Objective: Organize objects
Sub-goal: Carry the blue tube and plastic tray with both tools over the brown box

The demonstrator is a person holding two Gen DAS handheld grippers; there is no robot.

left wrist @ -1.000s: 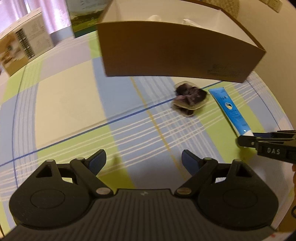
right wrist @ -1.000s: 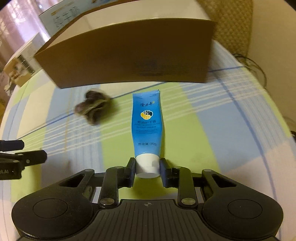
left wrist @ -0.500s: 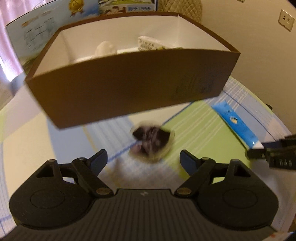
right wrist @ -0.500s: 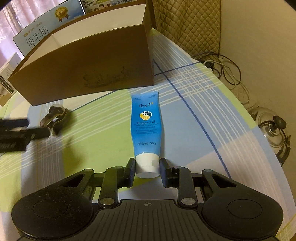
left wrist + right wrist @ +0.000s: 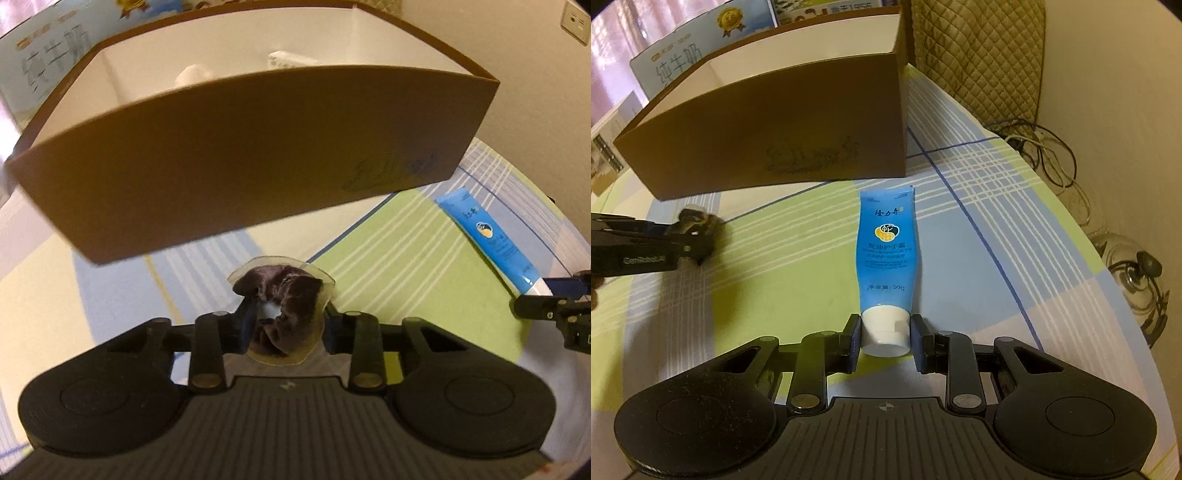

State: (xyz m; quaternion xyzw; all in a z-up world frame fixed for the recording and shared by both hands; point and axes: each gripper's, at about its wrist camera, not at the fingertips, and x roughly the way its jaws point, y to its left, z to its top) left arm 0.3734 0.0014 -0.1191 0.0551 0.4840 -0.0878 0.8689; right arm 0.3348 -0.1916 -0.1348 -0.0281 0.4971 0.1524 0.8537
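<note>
Dark purple velvet, wrapped in a clear plastic pouch, sits between the fingers of the left gripper [image 5: 284, 325] — this scrunchie [image 5: 284, 314] is squeezed from both sides, the jaws almost closed on it, low over the tablecloth [image 5: 406, 266] and just in front of the brown cardboard box [image 5: 251, 155]. The left gripper points straight toward the near wall of the box; seen from the right wrist camera it comes in from the left edge, nearly level with the surface. The right gripper [image 5: 885, 334] is also low and level, and its jaws are narrowed onto the white cap of the blue hand cream tube [image 5: 886, 243], one pad touching each side. The tube lies flat on the cloth, its crimped end toward the right corner of the box and close to it. Inside the box some pale objects are visible, but I cannot tell what they are. The cloth has a check pattern of green, blue and cream with thin white lines. Behind the box stand printed milk cartons [image 5: 701, 48]; to the right are a quilted cushion [image 5: 979, 55], tangled cables [image 5: 1049, 151] and a glass pot lid [image 5: 1134, 273] — all beside a plain beige wall.
</note>
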